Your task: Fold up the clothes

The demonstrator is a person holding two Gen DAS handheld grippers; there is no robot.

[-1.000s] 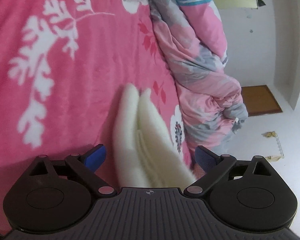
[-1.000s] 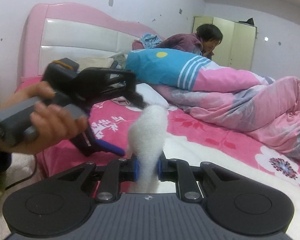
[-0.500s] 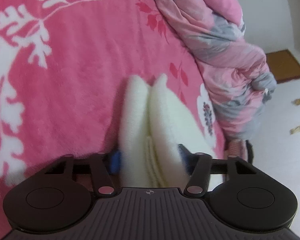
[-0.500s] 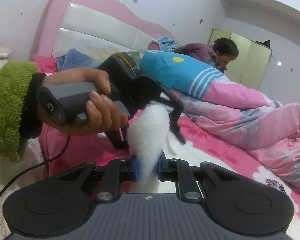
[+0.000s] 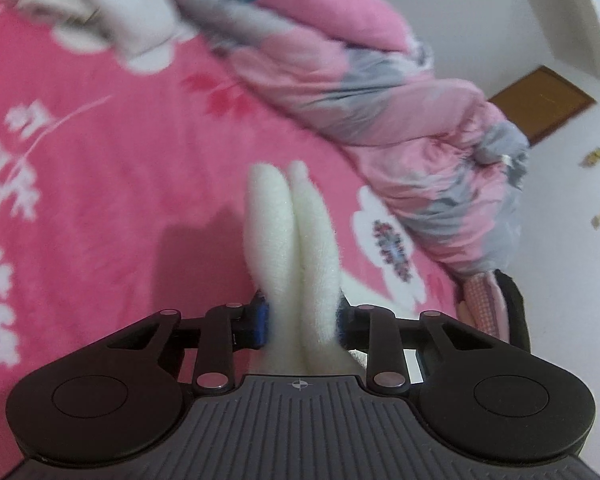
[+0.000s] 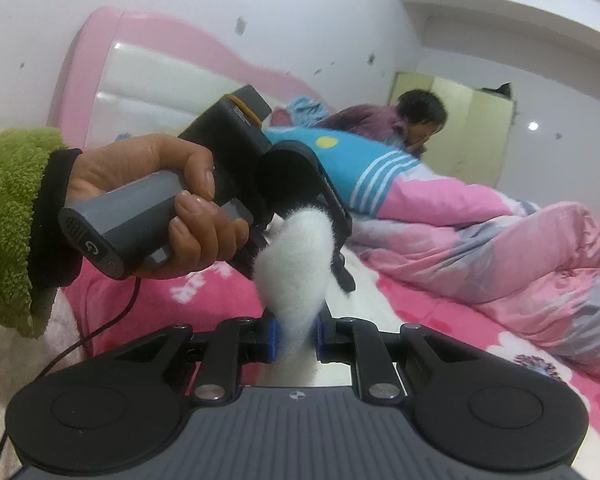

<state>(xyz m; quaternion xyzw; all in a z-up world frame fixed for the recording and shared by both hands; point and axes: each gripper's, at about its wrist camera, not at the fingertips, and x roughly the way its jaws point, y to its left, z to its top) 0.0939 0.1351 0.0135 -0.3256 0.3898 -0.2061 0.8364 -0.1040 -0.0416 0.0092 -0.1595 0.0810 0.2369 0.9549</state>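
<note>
My left tongs (image 5: pixel 302 322) have just been closing and now pinch the doubled white fleece (image 5: pixel 290 232); right tongs (image 6: pixel 296 338) clamp its other fold above the pink bed (image 5: pixel 100 168).

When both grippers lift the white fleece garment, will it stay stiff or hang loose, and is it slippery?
Probably floppy: the white fleece garment is doubled into soft, rounded folds between the left gripper pads. Likely light, since a thin pinch in the right gripper carries it. Its fuzzy, squashed pile suggests it will hardly slip.
</note>
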